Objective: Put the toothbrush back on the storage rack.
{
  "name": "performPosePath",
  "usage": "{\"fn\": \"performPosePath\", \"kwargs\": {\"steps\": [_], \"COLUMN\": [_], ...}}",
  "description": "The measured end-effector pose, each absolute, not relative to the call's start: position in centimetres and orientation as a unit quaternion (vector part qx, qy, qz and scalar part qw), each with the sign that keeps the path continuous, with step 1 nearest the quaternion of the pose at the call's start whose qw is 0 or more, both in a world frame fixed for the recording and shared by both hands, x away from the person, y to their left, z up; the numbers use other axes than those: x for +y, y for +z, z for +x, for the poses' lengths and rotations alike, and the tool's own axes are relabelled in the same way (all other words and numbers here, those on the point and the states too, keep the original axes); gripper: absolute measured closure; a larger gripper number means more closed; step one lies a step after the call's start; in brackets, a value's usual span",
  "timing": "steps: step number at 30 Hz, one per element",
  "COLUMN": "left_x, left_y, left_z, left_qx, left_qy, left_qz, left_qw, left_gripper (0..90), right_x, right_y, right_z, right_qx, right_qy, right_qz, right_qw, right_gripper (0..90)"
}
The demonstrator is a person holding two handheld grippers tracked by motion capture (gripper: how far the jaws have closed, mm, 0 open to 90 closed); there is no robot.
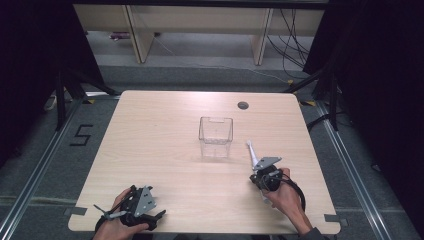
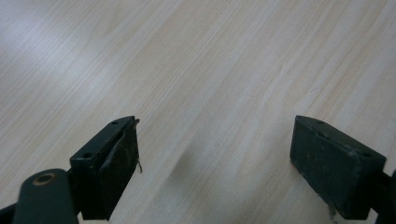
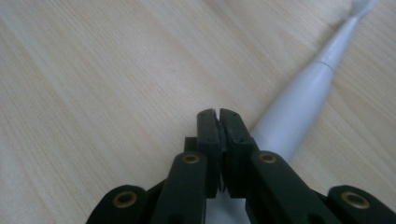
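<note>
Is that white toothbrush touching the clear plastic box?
Apart. The high view shows bare table between the toothbrush tip and the clear box; the toothbrush lies to the box's right, by the right hand-held gripper.

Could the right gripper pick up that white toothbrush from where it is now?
Probably not yet. The right gripper sits right over the toothbrush, which lies on the table with nothing blocking it, but its jaws are shut. They would need to open first.

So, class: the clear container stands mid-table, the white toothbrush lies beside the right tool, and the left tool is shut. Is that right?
Not quite: the left tool is open, jaws wide apart in the left gripper view. The clear container and white toothbrush are as stated.
</note>
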State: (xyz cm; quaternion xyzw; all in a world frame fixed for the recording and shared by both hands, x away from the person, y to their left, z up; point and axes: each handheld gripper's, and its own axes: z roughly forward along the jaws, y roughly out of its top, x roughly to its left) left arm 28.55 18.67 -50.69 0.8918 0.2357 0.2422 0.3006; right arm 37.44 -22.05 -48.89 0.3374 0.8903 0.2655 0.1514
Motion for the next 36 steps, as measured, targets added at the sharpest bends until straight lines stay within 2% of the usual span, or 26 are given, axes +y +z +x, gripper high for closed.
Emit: {"fn": "performPosePath", "kwargs": {"steps": [6, 7, 10, 12, 17, 32, 36], "left_x": [18.7, 18.7, 18.6, 18.7, 18.6, 18.6, 18.6], "left_y": [-50.7, -50.7, -50.7, -50.7, -50.7, -50.7, -50.7], "left_z": [28.5, 28.5, 28.5, 28.5, 28.5, 28.5, 28.5], "left_qx": [0.236, 0.235, 0.236, 0.236, 0.235, 0.235, 0.235], "left_qy": [0.242, 0.242, 0.242, 0.242, 0.242, 0.243, 0.242], "left_qz": [0.892, 0.892, 0.892, 0.892, 0.892, 0.892, 0.892], "left_qw": [0.3, 0.3, 0.3, 0.3, 0.299, 0.3, 0.3], "left_gripper": [15.0, 15.1, 15.0, 15.0, 15.1, 15.0, 15.0], "right_x": [-22.6, -22.8, -23.1, -23.2, -23.5, -25.0, -25.1], "right_y": [-48.6, -48.8, -48.5, -48.6, -48.5, -48.3, -48.0], "right_z": [37.2, 37.4, 37.3, 37.4, 37.2, 37.1, 36.9], "right_qx": [0.887, 0.888, 0.889, 0.888, 0.884, 0.876, 0.877], "right_qy": [0.262, 0.268, 0.262, 0.265, 0.265, 0.261, 0.259], "right_qz": [0.352, 0.34, 0.346, 0.342, 0.359, 0.38, 0.383], "right_qw": [0.141, 0.155, 0.146, 0.158, 0.144, 0.142, 0.132], "right_gripper": [87.7, 87.8, 87.8, 87.7, 87.7, 87.7, 83.2]}}
